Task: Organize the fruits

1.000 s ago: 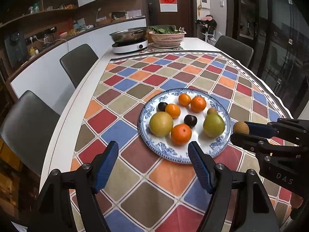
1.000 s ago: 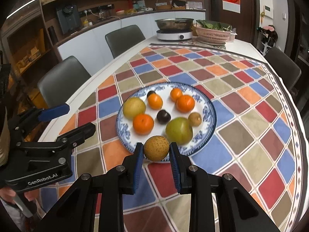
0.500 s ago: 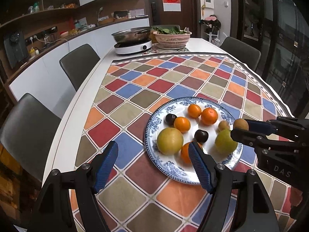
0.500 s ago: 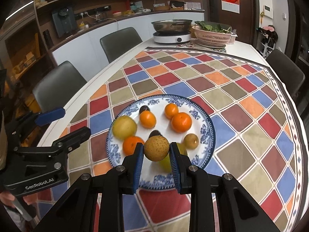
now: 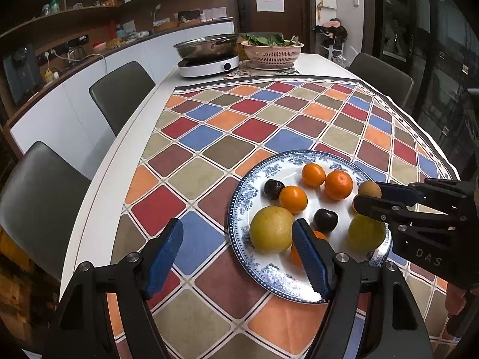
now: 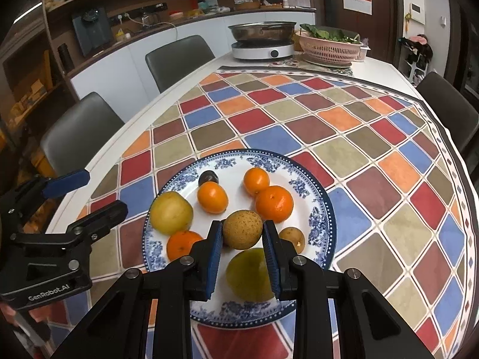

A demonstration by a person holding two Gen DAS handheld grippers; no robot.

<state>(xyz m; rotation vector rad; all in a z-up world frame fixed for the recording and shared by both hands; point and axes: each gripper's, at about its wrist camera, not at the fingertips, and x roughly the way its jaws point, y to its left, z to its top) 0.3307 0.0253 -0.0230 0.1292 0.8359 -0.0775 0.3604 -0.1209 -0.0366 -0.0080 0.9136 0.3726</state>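
Observation:
A blue-and-white plate (image 6: 317, 209) (image 5: 245, 197) on the checked tablecloth holds several oranges, two dark plums, a yellow pear (image 6: 170, 213) (image 5: 271, 229), a green pear (image 6: 250, 275) (image 5: 366, 233) and a small brown fruit (image 6: 292, 236). My right gripper (image 6: 242, 240) is shut on a brown speckled round fruit (image 6: 242, 229) and holds it above the plate's middle; it also shows in the left wrist view (image 5: 369, 190). My left gripper (image 5: 238, 257) is open and empty at the plate's near left edge.
At the table's far end stand a pan on an induction cooker (image 5: 208, 56) and a pink basket of greens (image 5: 272, 49). Grey chairs (image 5: 122, 95) line the table's left side and one stands at the far right (image 5: 383, 77).
My right gripper has carried the brown fruit from the plate's near edge forward over the plate. My left gripper has shifted left, so the plate sits further right in its view.

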